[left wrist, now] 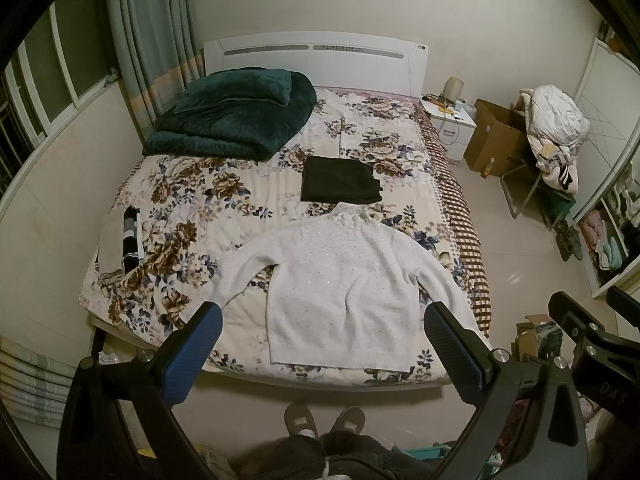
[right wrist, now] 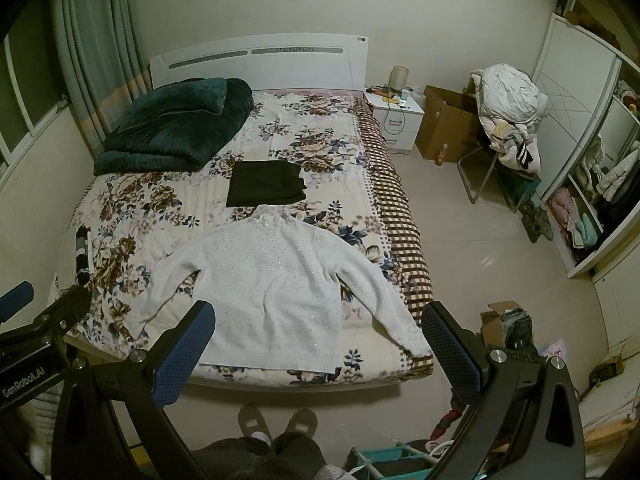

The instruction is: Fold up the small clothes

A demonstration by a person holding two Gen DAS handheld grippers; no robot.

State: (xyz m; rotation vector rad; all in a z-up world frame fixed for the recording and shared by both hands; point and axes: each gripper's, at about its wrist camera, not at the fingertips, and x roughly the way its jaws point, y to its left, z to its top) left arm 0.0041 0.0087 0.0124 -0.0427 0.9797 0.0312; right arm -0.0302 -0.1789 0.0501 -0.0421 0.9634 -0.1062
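A white knit sweater (left wrist: 340, 280) lies flat on the floral bed (left wrist: 224, 184), sleeves spread, collar away from me; it also shows in the right wrist view (right wrist: 272, 288). A folded black garment (left wrist: 338, 180) lies just beyond its collar, also in the right wrist view (right wrist: 266, 184). My left gripper (left wrist: 324, 344) is open and empty, held high above the sweater's hem at the foot of the bed. My right gripper (right wrist: 318, 340) is open and empty, above the hem and right sleeve.
A folded dark green blanket (left wrist: 232, 116) lies at the bed's far left. Folded striped clothes (left wrist: 120, 240) sit at the left edge. A nightstand (left wrist: 450, 124), cardboard box (left wrist: 496, 136) and a chair with laundry (left wrist: 554, 136) stand right. My slippered feet (left wrist: 324, 420) are at the bed's foot.
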